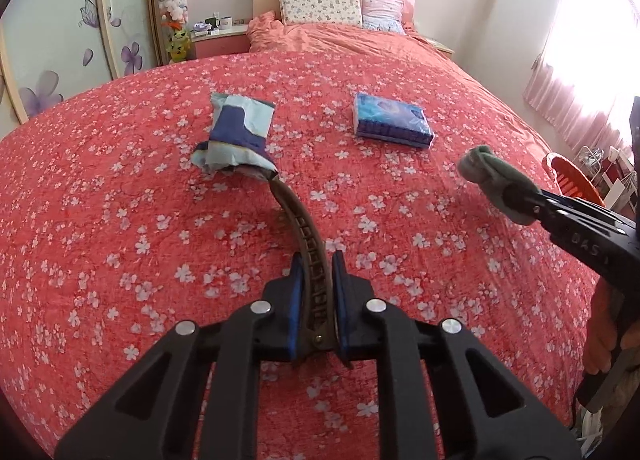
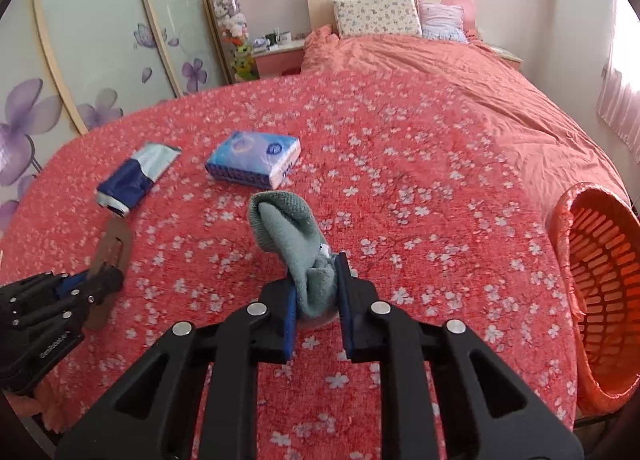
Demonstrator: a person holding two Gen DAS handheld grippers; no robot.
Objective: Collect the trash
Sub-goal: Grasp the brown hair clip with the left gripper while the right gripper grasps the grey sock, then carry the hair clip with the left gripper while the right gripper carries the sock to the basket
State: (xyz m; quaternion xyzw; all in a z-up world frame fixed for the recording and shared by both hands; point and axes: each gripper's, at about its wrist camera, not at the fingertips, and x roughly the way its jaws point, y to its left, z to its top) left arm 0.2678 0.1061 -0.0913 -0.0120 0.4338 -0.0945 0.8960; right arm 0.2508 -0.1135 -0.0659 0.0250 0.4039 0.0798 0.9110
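Two grips: both grippers are already loaded, neither has free jaws.
Left gripper (image 1: 314, 300): jaws closed on the handle end of a long curved brown tool (image 1: 302, 227), which looks like a shoehorn; its far tip reaches the crumpled wrapper (image 1: 236, 131) at centre left of the left wrist view, touching or just under its near edge.
Right gripper (image 2: 318, 300): jaws clamped on a rolled grey-green sock (image 2: 286, 232), lower centre of the right wrist view, held clear above the bedspread (image 2: 400, 179).
Wrapper handling: likely very light, thin, crinkly and slippery; it should slide or flip easily, so a scoop under the crumpled near end, or a pinch on that bunched fold, seems better than pressing the flat part.
Sock handling: soft, light, compressible; the grip sits on one end of the roll, the rest bulges forward and may unroll if loosened.
Tissue pack (image 2: 254, 157): squarish soft pack, lying flat, upper centre, apart from the wrapper; firm enough to pinch across its short sides.
Basket (image 2: 600, 300): orange slatted bin at the right edge, mouth tilted toward the bed, just beside the mattress edge.
Open room: wide bare bedspread between sock and basket; nothing stands in that path.
Edges: the bed drops off at right by the basket and at lower left near the left gripper.
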